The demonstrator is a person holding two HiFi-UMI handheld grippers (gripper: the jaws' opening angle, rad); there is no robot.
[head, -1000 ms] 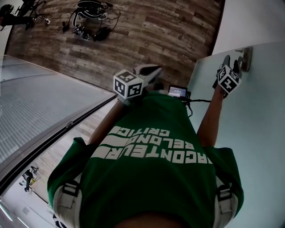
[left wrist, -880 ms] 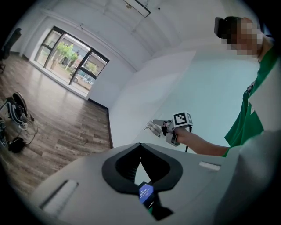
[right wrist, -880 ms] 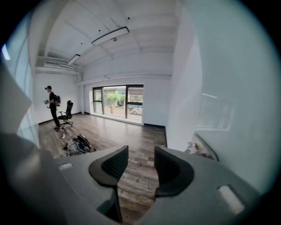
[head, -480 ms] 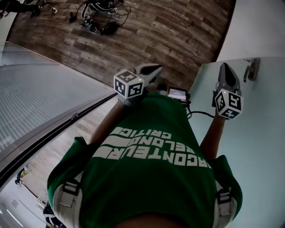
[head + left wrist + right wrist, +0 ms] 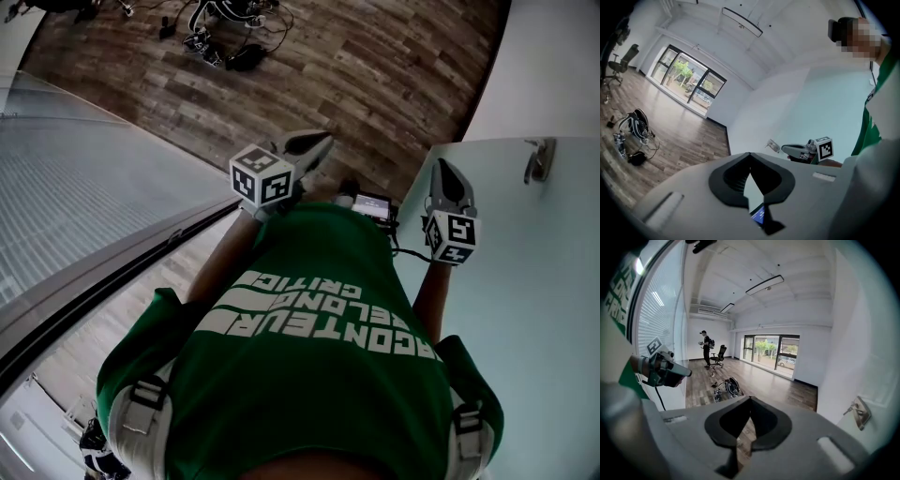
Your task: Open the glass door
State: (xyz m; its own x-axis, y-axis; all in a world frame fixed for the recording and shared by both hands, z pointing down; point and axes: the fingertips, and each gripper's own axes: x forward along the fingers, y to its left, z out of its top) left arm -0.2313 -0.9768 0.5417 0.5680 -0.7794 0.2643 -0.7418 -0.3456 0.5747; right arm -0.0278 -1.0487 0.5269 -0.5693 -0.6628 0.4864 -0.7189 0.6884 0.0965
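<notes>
Head view: left gripper (image 5: 314, 142), at twelve o'clock, stays clenched and empty. Right gripper (image 5: 448, 173) has left the door handle (image 5: 539, 159) at two o'clock, its jaws just closed on nothing. The glass door (image 5: 534, 309) seems already opened.

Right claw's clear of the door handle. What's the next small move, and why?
Probably lay the right claw, which has just closed on nothing, against the glass door and push it wider. The handle stands free beyond the claw, and the door looks only partly open.
</notes>
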